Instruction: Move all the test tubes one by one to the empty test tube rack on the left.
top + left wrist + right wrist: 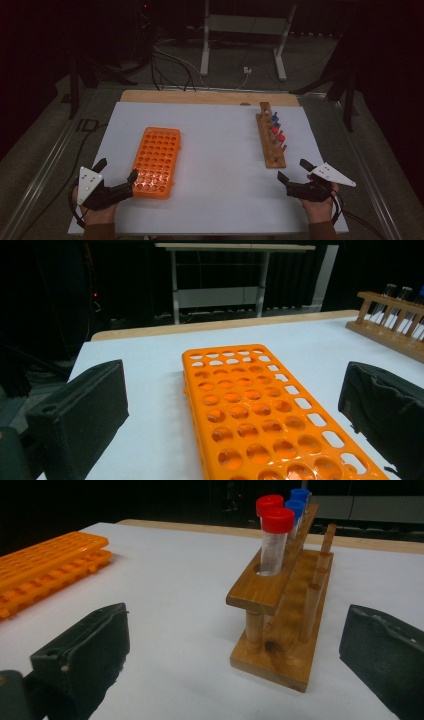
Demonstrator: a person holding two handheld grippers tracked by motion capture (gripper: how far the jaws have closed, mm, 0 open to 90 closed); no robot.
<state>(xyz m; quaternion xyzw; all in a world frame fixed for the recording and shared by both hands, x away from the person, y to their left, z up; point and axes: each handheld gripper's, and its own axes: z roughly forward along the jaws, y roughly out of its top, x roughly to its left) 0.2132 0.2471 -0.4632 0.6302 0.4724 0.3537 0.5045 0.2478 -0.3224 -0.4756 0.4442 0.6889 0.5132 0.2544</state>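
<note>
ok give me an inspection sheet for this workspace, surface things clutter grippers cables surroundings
surface: white sheet on a wooden table top, flat and bare between the racks
job's things: orange rack at left, holes empty; wooden rack at right holding red-capped tubes and blue-capped tubes, all upright
clutter: nothing seen
grippers: left gripper open, near the orange rack's near end; right gripper open, just short of the wooden rack's near end; neither holds anything
cables: cable trails from the right gripper; loose cables on the floor beyond the table
surroundings: dark room, white metal stand behind the table
</note>
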